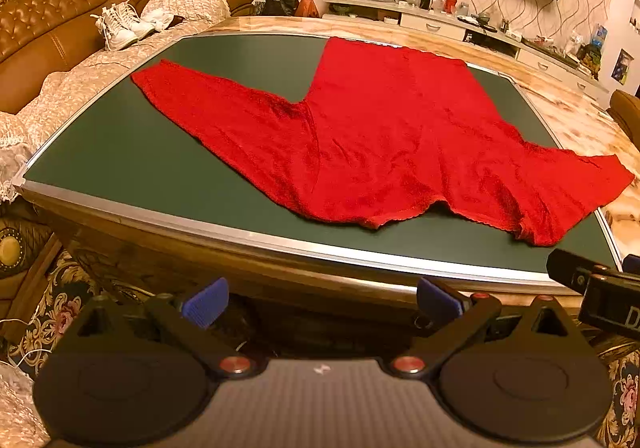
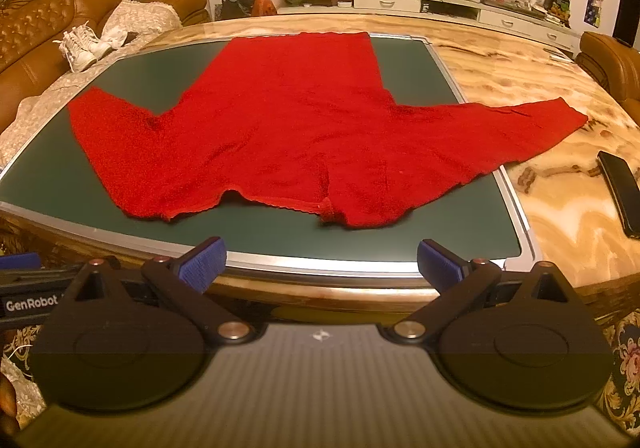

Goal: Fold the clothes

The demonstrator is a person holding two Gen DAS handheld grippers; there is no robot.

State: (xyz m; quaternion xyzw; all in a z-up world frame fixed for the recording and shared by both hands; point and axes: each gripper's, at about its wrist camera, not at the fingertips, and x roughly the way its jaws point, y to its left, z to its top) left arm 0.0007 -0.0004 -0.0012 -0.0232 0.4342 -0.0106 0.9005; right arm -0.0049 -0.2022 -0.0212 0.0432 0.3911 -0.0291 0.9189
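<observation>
A red long-sleeved sweater (image 1: 372, 135) lies spread flat on a dark green mat (image 1: 120, 151), neck toward me, both sleeves stretched out to the sides. It also shows in the right wrist view (image 2: 288, 127), on the same mat (image 2: 272, 236), with its right sleeve reaching over the mat's edge onto the marble table (image 2: 560, 215). My left gripper (image 1: 320, 302) is open and empty, below the table's near edge. My right gripper (image 2: 320, 264) is open and empty, just before the mat's near edge.
A black phone (image 2: 620, 191) lies on the marble at the right. A leather sofa (image 1: 60, 27) with white sneakers (image 1: 120, 27) stands at the left. A white TV cabinet (image 2: 440, 3) with bottles stands at the back. The right gripper's body (image 1: 600, 288) shows at the right edge of the left wrist view.
</observation>
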